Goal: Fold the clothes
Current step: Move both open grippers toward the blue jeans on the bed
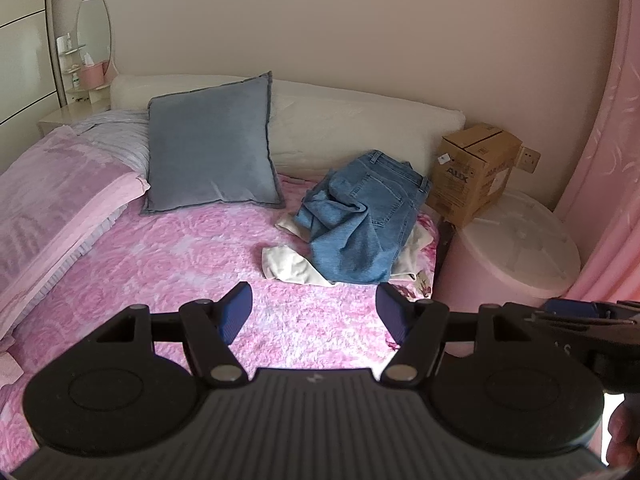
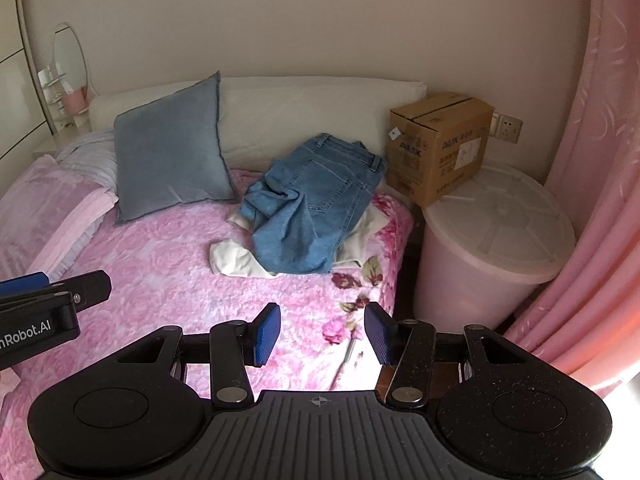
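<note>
Both grippers hover over the near part of the bed, jaws released and empty: the left gripper and the right gripper are well apart from the clothes. The jeans lie crumpled near the bed's far right corner, on top of a white garment. The step looks like the reach. It would go best by taking the jeans first, at the waistband by the headboard, one gripper per corner, then lifting clear of the white cloth.
</note>
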A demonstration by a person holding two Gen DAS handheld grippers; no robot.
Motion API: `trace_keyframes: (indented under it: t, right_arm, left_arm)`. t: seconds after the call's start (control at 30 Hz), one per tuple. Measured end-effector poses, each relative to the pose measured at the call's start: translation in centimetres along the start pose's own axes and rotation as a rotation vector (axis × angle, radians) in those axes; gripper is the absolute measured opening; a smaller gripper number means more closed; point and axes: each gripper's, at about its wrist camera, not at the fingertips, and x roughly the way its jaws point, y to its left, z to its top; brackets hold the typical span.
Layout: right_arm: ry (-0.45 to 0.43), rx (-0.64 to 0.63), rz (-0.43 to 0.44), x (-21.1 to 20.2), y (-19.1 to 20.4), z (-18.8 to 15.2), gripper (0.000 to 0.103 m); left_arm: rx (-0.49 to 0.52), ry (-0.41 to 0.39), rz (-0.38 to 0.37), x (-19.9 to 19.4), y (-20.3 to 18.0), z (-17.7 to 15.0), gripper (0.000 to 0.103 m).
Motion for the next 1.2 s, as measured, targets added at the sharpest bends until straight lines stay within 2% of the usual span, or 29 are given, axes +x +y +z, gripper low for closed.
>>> trace_keyframes:
  t: [0.67, 1.0, 1.2]
  right_arm:
    - [-0.016, -0.056, 0.027, 1.1, 0.1, 1.1, 0.050]
    - [-0.049, -0.030, 0.043, 2.1, -1.3, 2.0, 0.050]
    - [-0.014, -0.029, 0.055, 4.1, -1.9, 2.4, 0.050]
  left_arm:
    - [-0.032, -0.001, 0.037, 0.2, 0.3, 1.6, 0.065]
    - [-0.039, 0.025, 0.036, 2.1, 0.0, 2.7, 0.065]
    - [-0.050, 0.056, 0.046, 4.1, 0.0, 3.0, 0.065]
